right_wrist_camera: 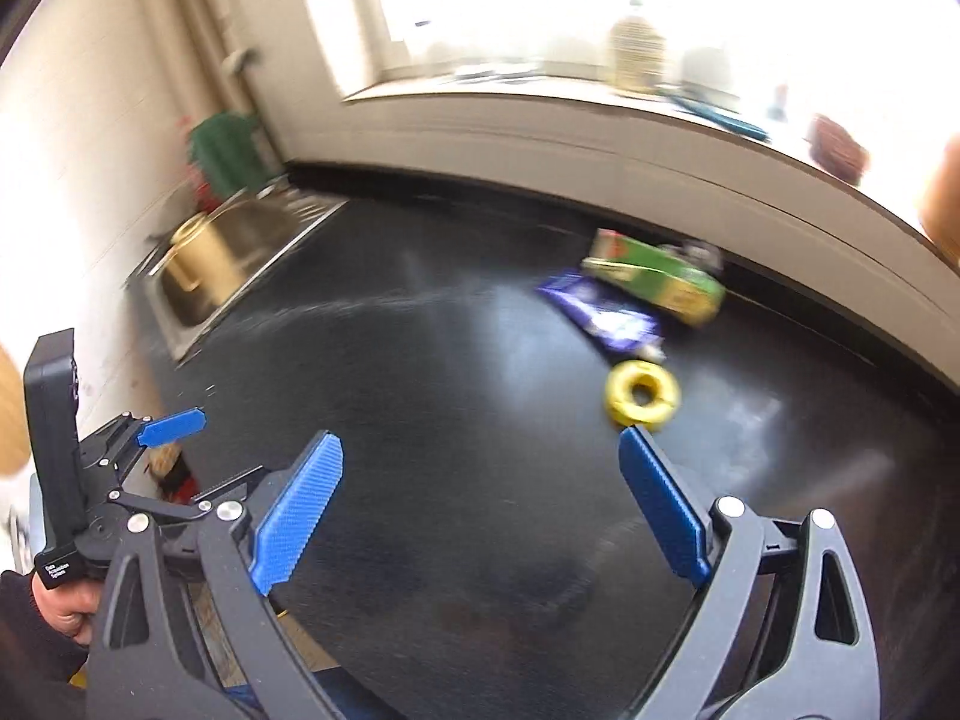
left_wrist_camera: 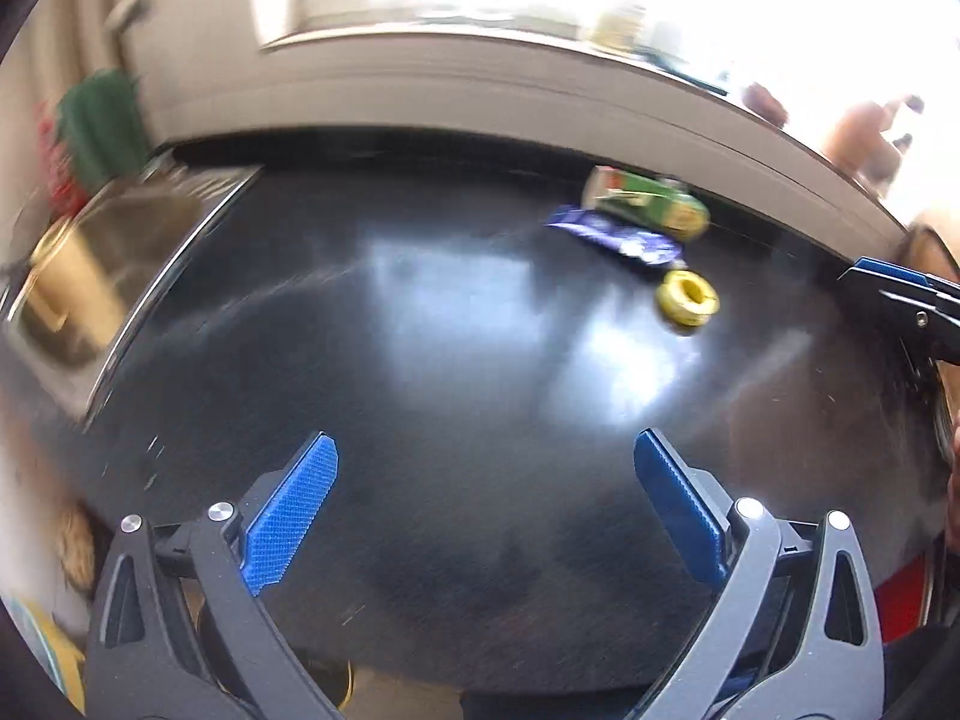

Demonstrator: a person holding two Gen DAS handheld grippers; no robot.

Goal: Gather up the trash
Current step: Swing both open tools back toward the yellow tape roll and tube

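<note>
Three pieces of trash are clustered near the counter's (right_wrist_camera: 420, 420) back edge: green carton (right_wrist_camera: 657, 279), purple wrapper (right_wrist_camera: 606, 315), yellow tape roll (right_wrist_camera: 641, 399). Left gripper (left_wrist_camera: 486, 480) and right gripper (right_wrist_camera: 480, 480) are spread wide, nothing held. The roll, nearest, is best straddled squarely before being clamped.

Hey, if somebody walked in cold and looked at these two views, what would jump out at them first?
Probably the bright litter on the dark counter: a yellow ring, a purple wrapper behind it and a green carton near the back wall. Next, the blue-padded grippers, the left gripper and right gripper, both open and empty above the counter. A steel sink sits at the far left.
</note>
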